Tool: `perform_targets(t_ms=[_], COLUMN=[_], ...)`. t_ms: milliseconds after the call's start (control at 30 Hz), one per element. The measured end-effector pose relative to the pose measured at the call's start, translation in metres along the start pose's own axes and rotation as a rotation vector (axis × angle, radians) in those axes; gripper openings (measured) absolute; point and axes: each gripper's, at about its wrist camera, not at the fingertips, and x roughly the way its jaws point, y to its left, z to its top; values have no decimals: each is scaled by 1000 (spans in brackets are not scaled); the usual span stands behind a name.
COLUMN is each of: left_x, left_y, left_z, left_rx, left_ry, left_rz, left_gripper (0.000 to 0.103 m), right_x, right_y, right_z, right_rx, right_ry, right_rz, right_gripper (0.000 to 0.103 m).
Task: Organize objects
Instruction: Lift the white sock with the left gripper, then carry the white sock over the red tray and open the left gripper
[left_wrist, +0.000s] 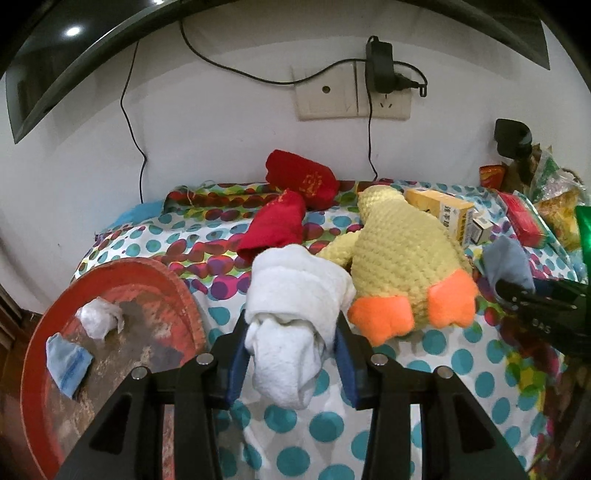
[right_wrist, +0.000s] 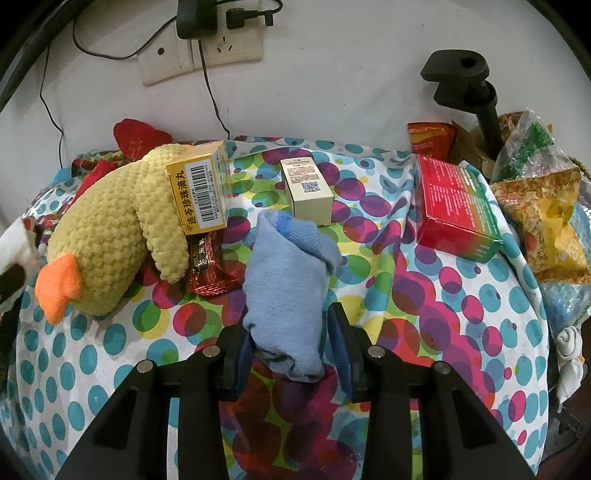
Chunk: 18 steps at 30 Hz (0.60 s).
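Note:
My left gripper (left_wrist: 291, 332) is shut on a rolled white sock bundle (left_wrist: 295, 295), held above the spotted cloth (left_wrist: 369, 424). My right gripper (right_wrist: 291, 328) is shut on a rolled light blue sock bundle (right_wrist: 288, 273); the same blue bundle (left_wrist: 506, 258) shows at the right of the left wrist view. A yellow plush duck (left_wrist: 399, 254) with orange feet lies just right of the white bundle; the plush duck (right_wrist: 110, 229) appears left of the blue bundle. Two red rolled cloths (left_wrist: 284, 221) lie behind the white bundle.
A red round basin (left_wrist: 122, 295) with a white wad and a blue cloth sits at the left. A yellow box (right_wrist: 199, 192), a pale box (right_wrist: 308, 188), a red box (right_wrist: 454, 206) and a red wrapper (right_wrist: 207, 266) lie on the cloth. Snack bags (right_wrist: 546, 206) crowd the right edge.

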Motion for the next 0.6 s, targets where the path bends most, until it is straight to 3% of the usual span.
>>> perform_targets(t_ms=[233, 600], left_x=[-19, -30], left_y=[11, 66], left_z=[0, 0], left_rx=[4, -68], left_ry=[-13, -3], left_rz=[19, 65], left_gripper=[42, 42], right_x=[0, -1], right_y=[0, 0], right_z=[1, 2], right_rx=[1, -1], right_ry=[1, 1], right_rz=[-1, -1], right_gripper=[35, 35])
